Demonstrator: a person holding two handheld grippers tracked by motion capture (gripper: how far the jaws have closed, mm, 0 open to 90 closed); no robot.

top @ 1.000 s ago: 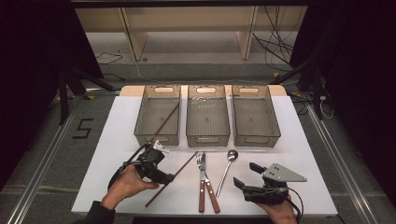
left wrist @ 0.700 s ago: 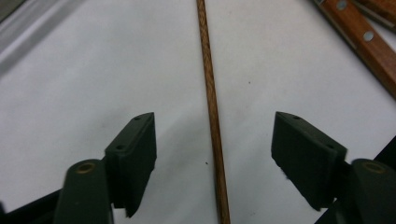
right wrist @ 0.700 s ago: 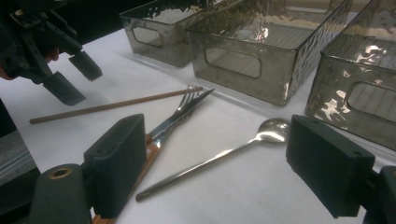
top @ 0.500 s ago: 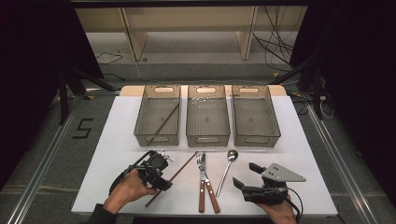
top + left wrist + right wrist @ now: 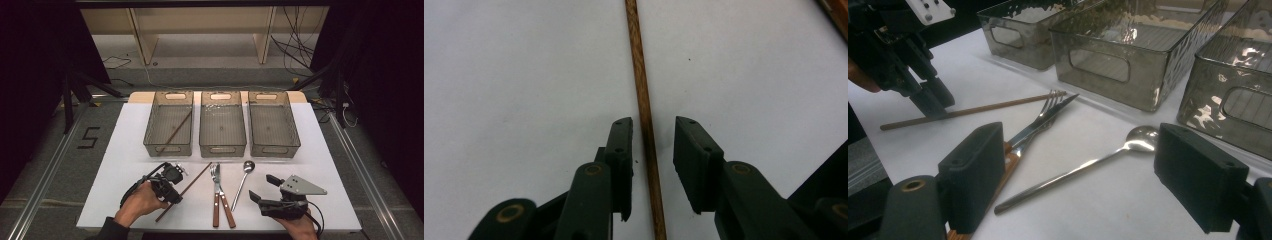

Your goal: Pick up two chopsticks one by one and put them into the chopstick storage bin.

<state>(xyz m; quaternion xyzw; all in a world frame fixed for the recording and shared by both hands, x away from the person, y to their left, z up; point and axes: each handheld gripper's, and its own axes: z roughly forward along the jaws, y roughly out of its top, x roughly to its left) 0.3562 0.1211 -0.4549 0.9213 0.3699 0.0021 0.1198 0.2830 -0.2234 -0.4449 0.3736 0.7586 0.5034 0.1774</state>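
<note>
A brown wooden chopstick lies slantwise on the white table. My left gripper points down over it with a jaw on either side. The jaws have just been closing; a narrow gap still shows between each pad and the stick, so the gripper is open. My right gripper rests near the front edge, open wide and holding nothing. Ahead of it lie a spoon, a fork and a knife, both with wooden handles.
Three clear grey bins stand in a row at the back: the left bin holds another chopstick; the middle bin and right bin look bare. The table's front edge is close to both hands.
My left gripper has shifted slightly toward the near edge and come down over the chopstick, its jaws narrowing around it. The right gripper has stayed put.
</note>
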